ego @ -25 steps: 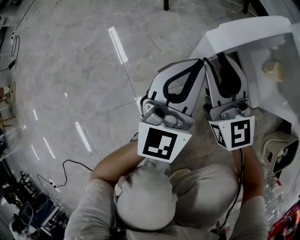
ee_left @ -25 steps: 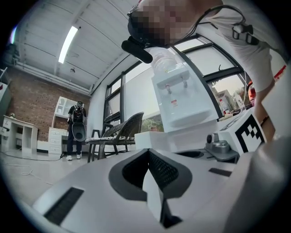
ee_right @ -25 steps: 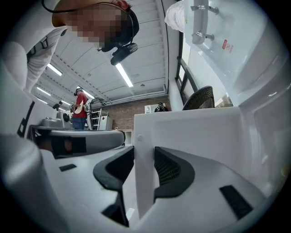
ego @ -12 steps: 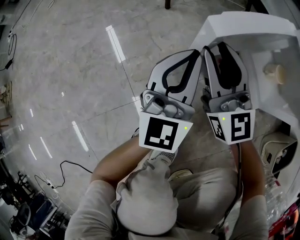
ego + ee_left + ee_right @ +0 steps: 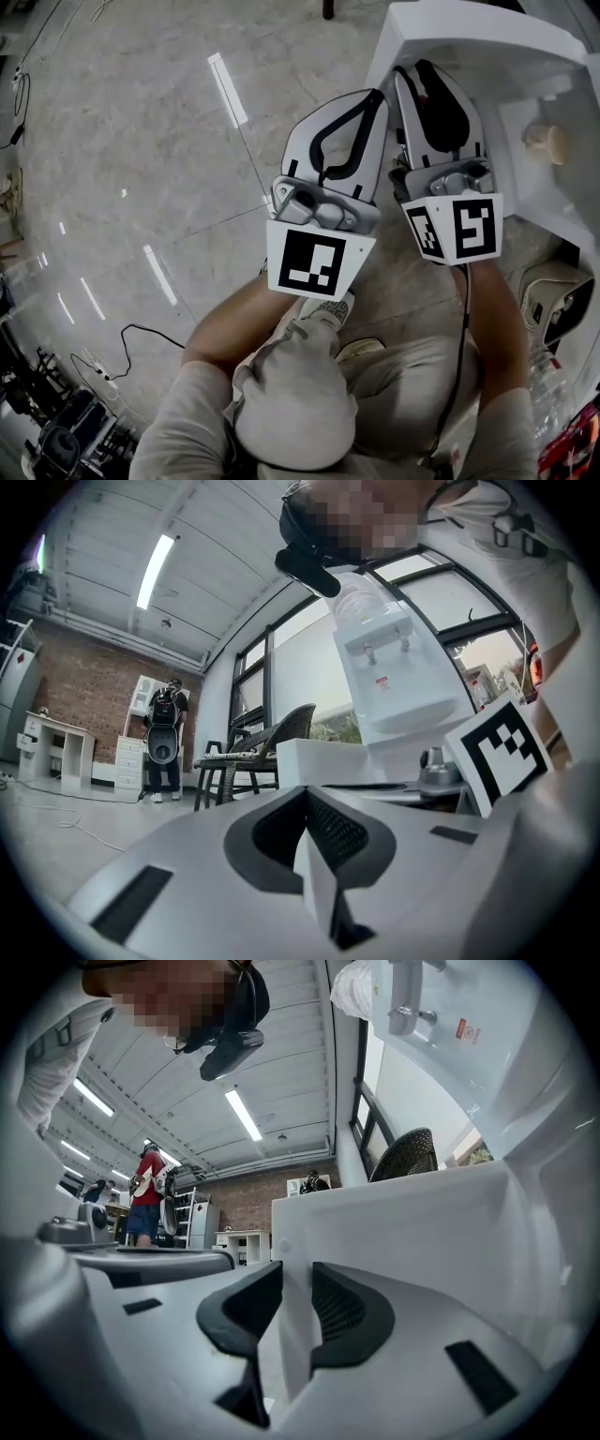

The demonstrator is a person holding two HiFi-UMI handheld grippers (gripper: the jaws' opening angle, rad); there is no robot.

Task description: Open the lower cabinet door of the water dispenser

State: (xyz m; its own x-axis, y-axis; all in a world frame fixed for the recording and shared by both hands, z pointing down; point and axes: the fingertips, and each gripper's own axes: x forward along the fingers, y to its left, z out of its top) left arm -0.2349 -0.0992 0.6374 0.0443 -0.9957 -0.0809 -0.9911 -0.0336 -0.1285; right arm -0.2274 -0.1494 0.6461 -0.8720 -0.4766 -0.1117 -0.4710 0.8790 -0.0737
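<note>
Cabinet door (image 5: pixel 483 33) pinched by the right tool (image 5: pixel 411 69) (one of two); left tool (image 5: pixel 375 96) pressed together.

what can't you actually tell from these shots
- Cabinet interior: in the head view it is cut off by the right edge, and the pale round item inside is too small to identify.
- Red label on the water dispenser: the print is too small in both gripper views.
- Cabinet door hinge: not shown in any view; the right gripper, shut on the door edge, fills its own view.
</note>
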